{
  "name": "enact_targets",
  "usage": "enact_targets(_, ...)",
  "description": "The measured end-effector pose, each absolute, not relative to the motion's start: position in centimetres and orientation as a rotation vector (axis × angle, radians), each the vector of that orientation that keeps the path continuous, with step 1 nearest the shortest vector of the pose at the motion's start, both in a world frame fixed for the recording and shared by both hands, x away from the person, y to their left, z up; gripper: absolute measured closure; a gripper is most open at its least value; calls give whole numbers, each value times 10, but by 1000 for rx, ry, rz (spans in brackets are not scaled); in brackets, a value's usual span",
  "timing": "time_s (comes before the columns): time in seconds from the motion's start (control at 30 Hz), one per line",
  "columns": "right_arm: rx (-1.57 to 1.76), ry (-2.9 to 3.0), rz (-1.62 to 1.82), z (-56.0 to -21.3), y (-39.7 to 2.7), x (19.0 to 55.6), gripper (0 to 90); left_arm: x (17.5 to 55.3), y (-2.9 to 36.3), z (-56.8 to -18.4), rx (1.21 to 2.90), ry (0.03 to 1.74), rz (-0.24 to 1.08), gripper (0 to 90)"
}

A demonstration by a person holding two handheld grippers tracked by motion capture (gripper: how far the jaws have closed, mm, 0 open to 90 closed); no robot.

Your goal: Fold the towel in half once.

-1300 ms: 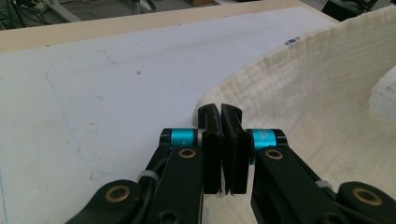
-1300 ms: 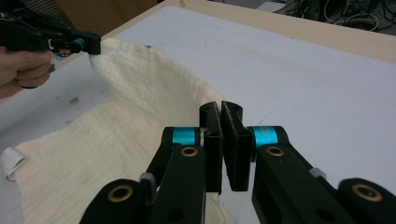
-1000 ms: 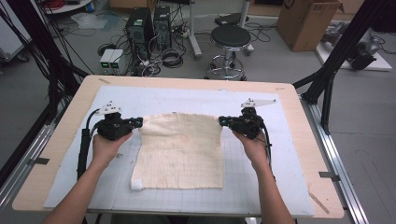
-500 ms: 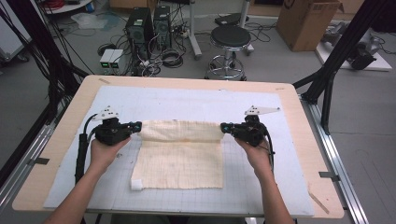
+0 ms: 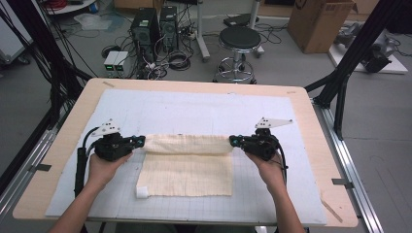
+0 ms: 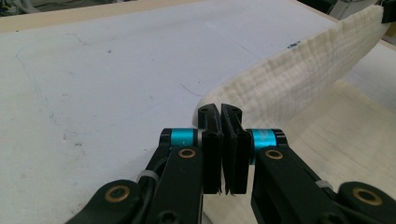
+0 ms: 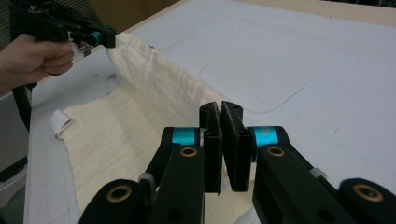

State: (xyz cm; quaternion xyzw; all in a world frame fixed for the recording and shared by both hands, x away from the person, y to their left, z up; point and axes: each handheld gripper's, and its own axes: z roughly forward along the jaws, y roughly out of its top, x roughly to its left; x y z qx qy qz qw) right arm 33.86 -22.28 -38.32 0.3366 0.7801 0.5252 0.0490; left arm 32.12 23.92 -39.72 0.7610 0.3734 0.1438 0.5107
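A cream waffle-weave cloth [image 5: 187, 172] lies on the white mat, its far edge lifted and folded back toward the person. My left gripper [image 5: 141, 141] is shut on the cloth's far left corner, and my right gripper [image 5: 233, 141] is shut on the far right corner. Between them the raised edge [image 5: 187, 144] hangs as a taut band above the flat part. In the left gripper view the jaws [image 6: 221, 112] pinch the cloth [image 6: 299, 79], which runs off to the upper right. The right gripper view shows the jaws [image 7: 220, 112] clamped on the cloth [image 7: 154, 79], with the other gripper [image 7: 100, 38] at the far end.
A white gridded mat [image 5: 194, 109] covers the wooden table [image 5: 320, 131]. A small white tag [image 5: 142, 192] sticks out at the cloth's near left corner. Behind the table stand a stool [image 5: 238, 41], computer towers [image 5: 153, 24] and a cardboard box [image 5: 316, 24].
Both grippers have drawn the cloth's far edge toward the person, over the flat part. The fold has deepened and less of the cloth lies uncovered.
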Motion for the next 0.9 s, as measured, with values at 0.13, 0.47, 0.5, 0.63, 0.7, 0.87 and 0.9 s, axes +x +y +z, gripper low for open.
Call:
enact_targets(0.13, 1021, 2391, 1600, -388, -222, 331, 871, 315, 241, -401, 1844, 892, 344, 866)
enact_targets(0.47, 997, 2411, 1598, -393, -221, 318, 871, 299, 243, -409, 1856, 872, 329, 866)
enact_targets(0.5, 994, 2413, 1598, -393, -221, 317, 871, 298, 243, -410, 1862, 868, 326, 866)
enact_targets(0.63, 991, 2430, 1585, -395, -222, 311, 871, 292, 244, -412, 1851, 846, 305, 865)
enact_targets(0.7, 994, 2431, 1584, -396, -222, 310, 871, 289, 245, -414, 1855, 843, 296, 866)
enact_targets(0.87, 988, 2439, 1582, -401, -225, 304, 871, 282, 245, -416, 1867, 824, 287, 866)
enact_targets(0.9, 985, 2440, 1578, -402, -226, 302, 871, 280, 245, -416, 1869, 824, 287, 866)
